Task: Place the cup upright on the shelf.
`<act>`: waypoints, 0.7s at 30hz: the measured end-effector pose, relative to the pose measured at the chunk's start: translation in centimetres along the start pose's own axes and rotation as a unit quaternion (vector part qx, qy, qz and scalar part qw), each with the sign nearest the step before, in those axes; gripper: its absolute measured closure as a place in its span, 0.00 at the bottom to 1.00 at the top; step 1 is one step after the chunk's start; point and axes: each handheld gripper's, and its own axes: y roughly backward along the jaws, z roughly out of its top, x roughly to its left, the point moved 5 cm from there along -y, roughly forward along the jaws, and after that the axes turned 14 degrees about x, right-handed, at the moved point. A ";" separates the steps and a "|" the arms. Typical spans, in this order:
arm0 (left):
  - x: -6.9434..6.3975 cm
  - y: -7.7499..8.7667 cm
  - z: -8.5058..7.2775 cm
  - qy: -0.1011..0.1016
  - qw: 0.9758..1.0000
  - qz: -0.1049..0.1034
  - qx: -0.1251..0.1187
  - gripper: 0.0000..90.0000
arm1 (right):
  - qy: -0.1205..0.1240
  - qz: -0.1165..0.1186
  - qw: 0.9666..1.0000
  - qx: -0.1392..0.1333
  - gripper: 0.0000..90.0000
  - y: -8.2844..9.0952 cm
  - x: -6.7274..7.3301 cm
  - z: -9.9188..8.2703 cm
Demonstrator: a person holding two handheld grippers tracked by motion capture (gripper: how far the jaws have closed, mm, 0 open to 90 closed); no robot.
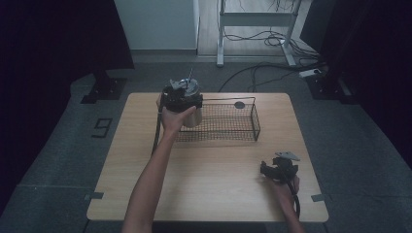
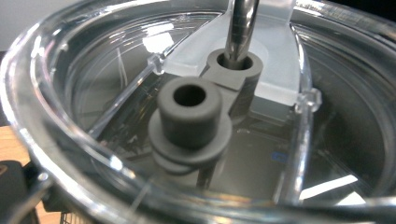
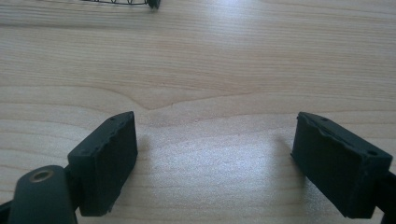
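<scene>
The left tool (image 1: pixel 180 93) is held over the left end of the black wire basket (image 1: pixel 254 116) at the far side of the bench (image 1: pixel 214 160), right against a metal tumbler (image 1: pixel 192 118) with a clear plastic lid (image 2: pixel 56 140). Its own view looks down close onto that lid, where a grey stopper (image 2: pixel 189 119) and a metal straw (image 2: pixel 240 28) show; whether its jaws grip the tumbler cannot be told. The right tool (image 3: pixel 215 154) sits low near the bench's front right corner, well apart from the basket, its jaws spread wide with nothing but bare wood between them.
</scene>
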 end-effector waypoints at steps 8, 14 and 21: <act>0.4 -1.7 -0.5 -0.006 1.000 0.026 0.004 0.04 | 0.000 0.000 1.000 0.000 0.16 0.0 0.0 0.0; 0.7 -2.9 -1.2 -0.002 1.000 0.027 0.016 0.04 | 0.000 0.000 1.000 0.000 0.16 0.0 0.0 0.0; 1.4 -4.0 -2.1 0.005 0.999 0.033 0.028 0.04 | 0.000 0.000 1.000 0.000 0.16 0.0 0.0 0.0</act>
